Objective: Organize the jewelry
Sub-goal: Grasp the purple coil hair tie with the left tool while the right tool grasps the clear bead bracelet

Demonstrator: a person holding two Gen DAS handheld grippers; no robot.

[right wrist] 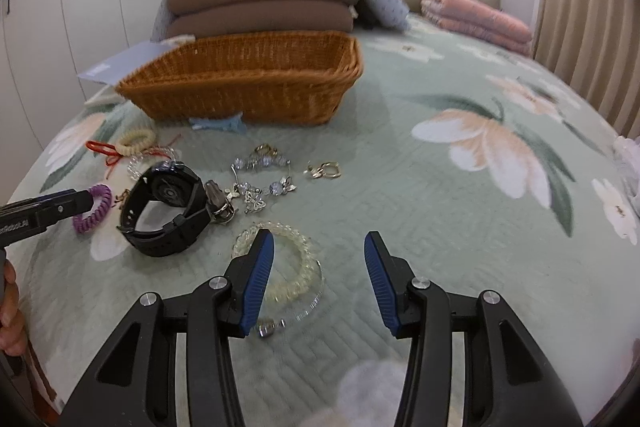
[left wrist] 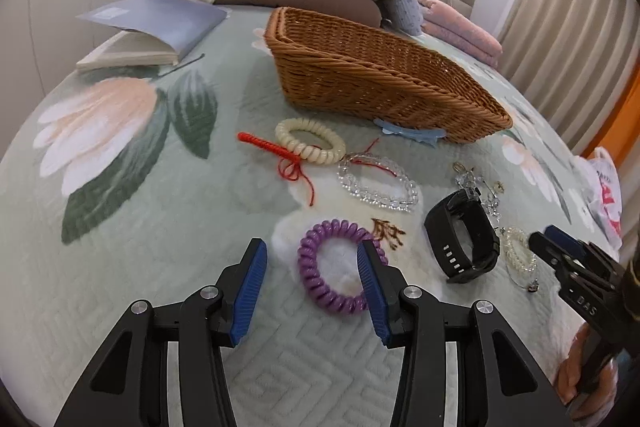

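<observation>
Your left tool (left wrist: pixel 312 283) tilts down over the bed (left wrist: pixel 120 267), its jaws partly spread, with the near side of the purple coil tie (left wrist: pixel 316 267) between them, the pads not pressing it. Your right tool (right wrist: pixel 318 277) tilts down likewise, released, its left pad over the pale beaded bracelet (right wrist: pixel 296 267), gripping nothing. The black watch (right wrist: pixel 168 211) lies between the two. Only the right view shows the gold earrings (right wrist: pixel 326 170) clearly; only the left view shows the open book (left wrist: pixel 152 31) beside the wicker basket (left wrist: pixel 372 75).
</observation>
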